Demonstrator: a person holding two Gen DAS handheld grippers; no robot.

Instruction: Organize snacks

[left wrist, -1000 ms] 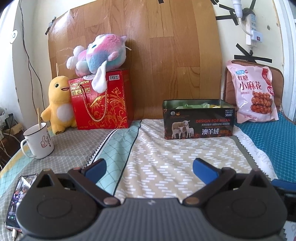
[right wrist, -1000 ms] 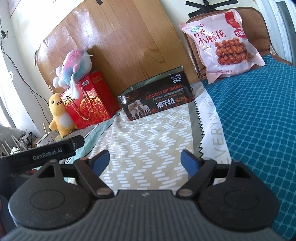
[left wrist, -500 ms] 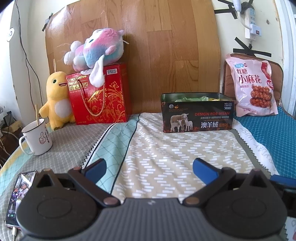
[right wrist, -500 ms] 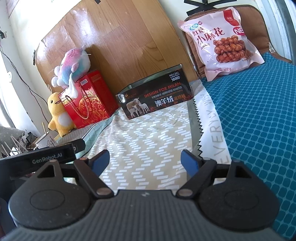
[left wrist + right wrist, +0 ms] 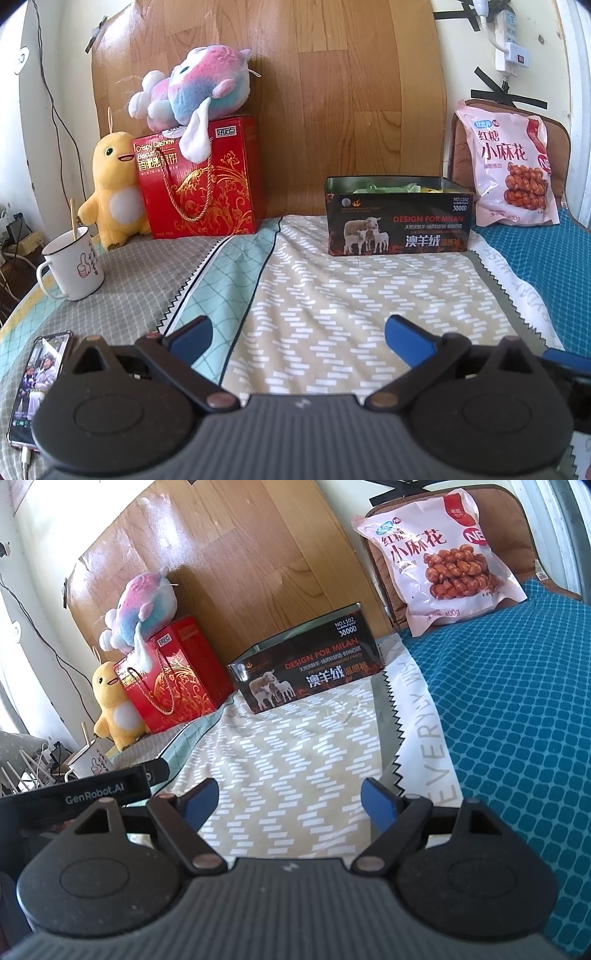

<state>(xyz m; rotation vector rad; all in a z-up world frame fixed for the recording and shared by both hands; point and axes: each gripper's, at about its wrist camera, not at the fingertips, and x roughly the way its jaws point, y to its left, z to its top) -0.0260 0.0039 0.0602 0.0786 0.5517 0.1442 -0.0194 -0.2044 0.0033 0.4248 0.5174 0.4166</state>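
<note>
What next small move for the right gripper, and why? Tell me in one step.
Probably ease the right gripper forward and to the right, toward the pink snack bag. Its jaws stand open and empty over the cloth, the bag leans against the brown cushion outside the open tin, and the left gripper is also empty.

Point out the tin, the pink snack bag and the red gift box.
tin (image 5: pixel 399 229), left wrist view, front wall.
pink snack bag (image 5: pixel 439 557), right wrist view, printed front.
red gift box (image 5: pixel 218 192), left wrist view, front face.
</note>
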